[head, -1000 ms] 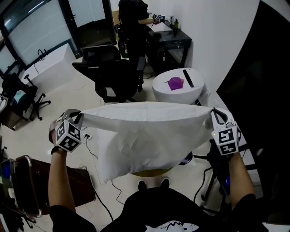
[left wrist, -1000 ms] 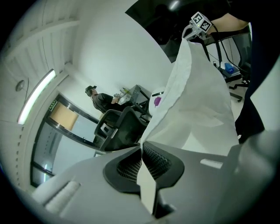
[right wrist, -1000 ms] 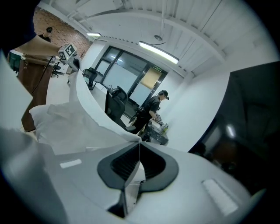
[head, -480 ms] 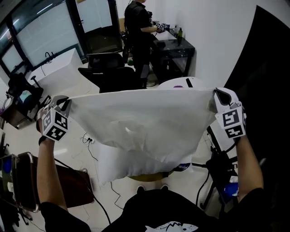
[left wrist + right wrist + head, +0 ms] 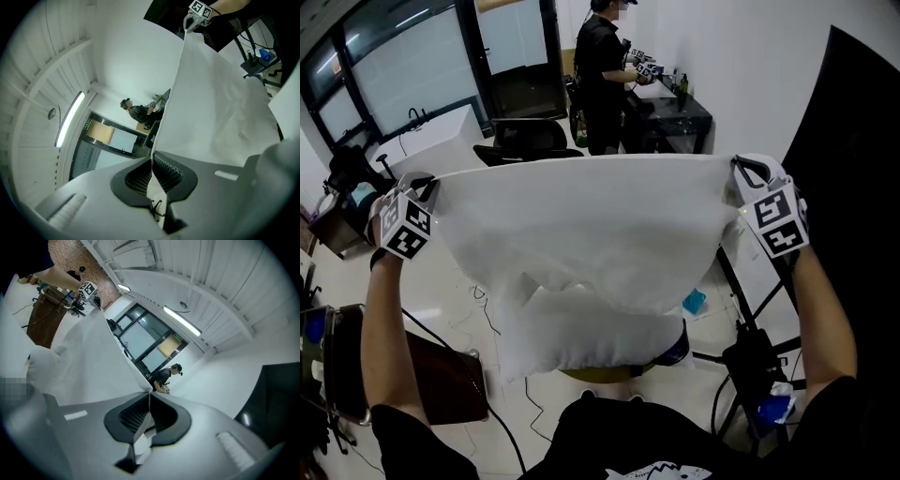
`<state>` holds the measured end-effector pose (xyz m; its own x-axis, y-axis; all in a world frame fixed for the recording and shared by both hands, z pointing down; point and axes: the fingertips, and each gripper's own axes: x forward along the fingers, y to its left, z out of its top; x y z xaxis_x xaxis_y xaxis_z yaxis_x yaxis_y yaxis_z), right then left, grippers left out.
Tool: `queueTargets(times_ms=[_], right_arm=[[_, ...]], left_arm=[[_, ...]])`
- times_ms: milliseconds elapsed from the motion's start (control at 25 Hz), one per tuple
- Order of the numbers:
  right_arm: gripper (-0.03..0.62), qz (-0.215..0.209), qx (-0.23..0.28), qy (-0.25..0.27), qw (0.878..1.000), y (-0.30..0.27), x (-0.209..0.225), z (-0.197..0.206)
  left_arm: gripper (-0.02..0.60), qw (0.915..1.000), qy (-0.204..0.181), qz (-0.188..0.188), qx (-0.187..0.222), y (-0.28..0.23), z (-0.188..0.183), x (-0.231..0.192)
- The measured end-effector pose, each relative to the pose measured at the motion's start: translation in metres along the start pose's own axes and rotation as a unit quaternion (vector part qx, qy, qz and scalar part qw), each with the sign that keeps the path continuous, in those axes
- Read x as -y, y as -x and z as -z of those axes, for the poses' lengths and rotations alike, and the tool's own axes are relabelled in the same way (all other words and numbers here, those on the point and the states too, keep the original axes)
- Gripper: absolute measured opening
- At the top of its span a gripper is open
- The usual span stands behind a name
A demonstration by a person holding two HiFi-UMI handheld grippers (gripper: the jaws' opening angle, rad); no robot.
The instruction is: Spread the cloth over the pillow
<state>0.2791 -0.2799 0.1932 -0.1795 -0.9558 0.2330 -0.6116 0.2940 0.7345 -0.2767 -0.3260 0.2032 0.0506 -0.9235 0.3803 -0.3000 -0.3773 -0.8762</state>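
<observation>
L tongs and R tongs both pinch shut on the cloth's top corners, now raised higher over the pillow than before.

An office: swivel chair, glass partitions, a black desk.

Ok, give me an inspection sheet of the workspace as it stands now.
Surface: yellowish seat under the pillow, mostly hidden.
Job's things: cloth held up, stretched by its top edge, hanging over the pillow; contact cannot be told.
Clutter: blue item by the stand.
Grippers: left gripper shut on one cloth corner; right gripper shut on the other.
Cables: black cables on the floor.
Surroundings: person at a desk; chair.
</observation>
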Motion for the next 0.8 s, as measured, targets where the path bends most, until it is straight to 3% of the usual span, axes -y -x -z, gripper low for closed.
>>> queueTargets(times_ms=[320,560,800], right_arm=[[0.014,0.020,-0.005,-0.012,1.000,-0.038,0.039,-0.025],[0.014,0.041,-0.020,-0.001,0.999,-0.064,0.051,-0.034],[0.014,0.034,-0.028,-0.011,0.999,-0.085,0.051,-0.030]], left_arm=[[0.000,0.9996,-0.014,-0.008,0.021,-0.019,-0.006,-0.034],[0.000,0.9993,-0.018,-0.010,0.033,-0.041,-0.006,-0.051],[0.000,0.9992,-0.016,-0.001,0.036,-0.061,-0.003,-0.051]])
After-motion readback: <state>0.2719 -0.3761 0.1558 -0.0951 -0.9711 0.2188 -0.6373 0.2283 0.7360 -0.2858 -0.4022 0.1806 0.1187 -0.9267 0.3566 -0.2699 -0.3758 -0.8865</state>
